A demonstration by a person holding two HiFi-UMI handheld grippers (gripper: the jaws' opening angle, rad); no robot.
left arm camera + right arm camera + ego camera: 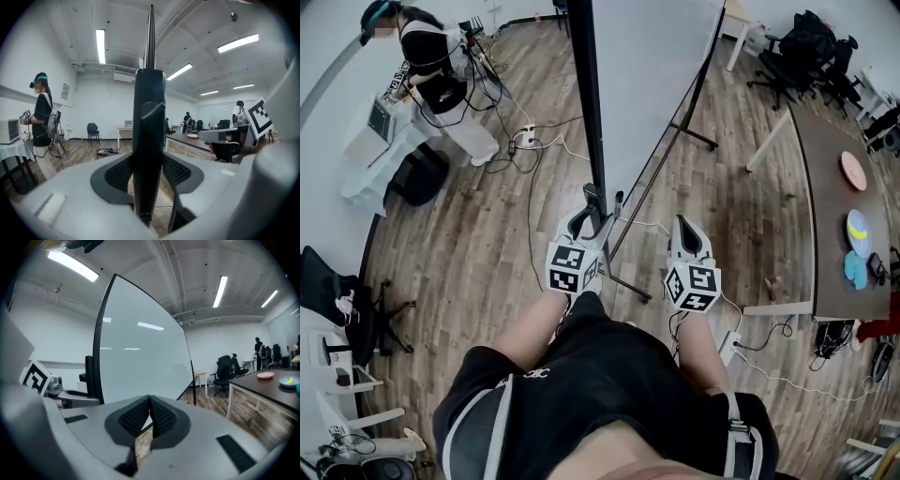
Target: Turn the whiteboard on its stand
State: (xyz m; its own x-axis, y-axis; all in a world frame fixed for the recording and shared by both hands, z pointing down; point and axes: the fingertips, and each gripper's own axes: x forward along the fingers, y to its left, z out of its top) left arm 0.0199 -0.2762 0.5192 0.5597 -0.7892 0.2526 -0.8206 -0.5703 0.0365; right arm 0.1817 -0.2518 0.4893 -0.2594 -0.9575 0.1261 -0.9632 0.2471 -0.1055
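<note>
The whiteboard (656,66) stands upright on its stand, seen nearly edge-on in the head view, with its black side frame (586,94) running up the middle. My left gripper (587,217) is shut on that frame; in the left gripper view the black bar (149,140) sits between both pads. To its right, my right gripper (685,232) hangs in front of the board and touches nothing. Its pads (161,418) meet at the tips with nothing between them. The white board face (140,348) fills the right gripper view. The stand's foot (623,279) lies on the wooden floor beside my legs.
A person with a headset (431,56) stands at the far left by a white table. Cables (520,141) trail over the floor. A brown table (830,169) with plates is at the right, office chairs (806,47) behind it. A power strip (729,347) lies near my right foot.
</note>
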